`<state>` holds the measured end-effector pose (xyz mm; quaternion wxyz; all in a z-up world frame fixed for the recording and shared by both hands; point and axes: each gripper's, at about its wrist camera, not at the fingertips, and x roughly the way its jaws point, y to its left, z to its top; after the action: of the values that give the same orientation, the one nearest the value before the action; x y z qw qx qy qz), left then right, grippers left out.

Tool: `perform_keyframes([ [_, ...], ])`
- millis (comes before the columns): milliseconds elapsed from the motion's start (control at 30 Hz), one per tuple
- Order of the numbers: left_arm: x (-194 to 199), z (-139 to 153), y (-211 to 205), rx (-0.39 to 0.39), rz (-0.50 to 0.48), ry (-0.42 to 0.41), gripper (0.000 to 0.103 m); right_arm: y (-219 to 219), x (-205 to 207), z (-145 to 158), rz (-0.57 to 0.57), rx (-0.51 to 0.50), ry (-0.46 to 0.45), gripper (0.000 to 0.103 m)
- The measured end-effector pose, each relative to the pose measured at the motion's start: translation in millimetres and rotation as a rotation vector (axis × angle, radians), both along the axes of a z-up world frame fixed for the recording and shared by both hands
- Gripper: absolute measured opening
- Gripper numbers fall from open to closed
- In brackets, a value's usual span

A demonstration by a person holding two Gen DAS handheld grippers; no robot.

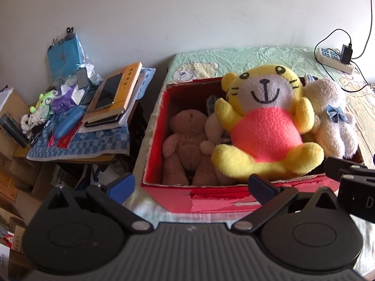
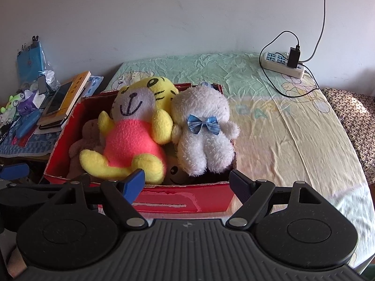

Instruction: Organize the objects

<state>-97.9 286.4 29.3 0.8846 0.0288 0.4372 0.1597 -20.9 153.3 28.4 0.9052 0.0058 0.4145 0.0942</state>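
A red cardboard box (image 1: 201, 201) (image 2: 178, 199) sits on the bed, full of soft toys. A yellow tiger plush with a pink belly (image 1: 264, 126) (image 2: 133, 138) lies on top. To its right a white plush with a blue bow (image 1: 332, 121) (image 2: 204, 128) leans on the box's right side. A brown bear (image 1: 187, 145) (image 2: 86, 138) lies low at the left, and a dark toy face (image 2: 174, 172) peeks out under the white plush. My left gripper (image 1: 192, 185) hangs open before the box's near wall. My right gripper (image 2: 187, 182) is open too, just short of that wall.
The bed sheet (image 2: 281, 126) stretches out right of the box, with a power strip (image 2: 283, 64) and cables at its far corner. A cluttered side table (image 1: 77, 138) with books, a phone and small toys stands to the left. Cardboard boxes (image 1: 14, 187) are stacked below it.
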Motion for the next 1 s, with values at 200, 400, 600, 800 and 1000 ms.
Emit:
perform_keyframes([
  [200, 1, -1, -4, 0.018, -0.002, -0.002, 0.103, -3, 2, -2, -0.001, 0.011, 0.006, 0.081],
  [400, 2, -1, -4, 0.023, -0.002, -0.002, 0.103, -4, 4, -5, 0.001, 0.019, 0.009, 0.081],
  [600, 6, -1, -3, 0.023, 0.005, -0.004, 0.103, -3, 6, -4, 0.016, 0.018, 0.004, 0.081],
  [800, 10, -1, 0, 0.024, 0.009, -0.010, 0.102, 0, 10, -4, 0.025, 0.020, 0.003, 0.081],
  [1000, 11, 1, 0, 0.051, 0.015, -0.034, 0.100, 2, 14, -6, 0.030, 0.021, 0.005, 0.081],
])
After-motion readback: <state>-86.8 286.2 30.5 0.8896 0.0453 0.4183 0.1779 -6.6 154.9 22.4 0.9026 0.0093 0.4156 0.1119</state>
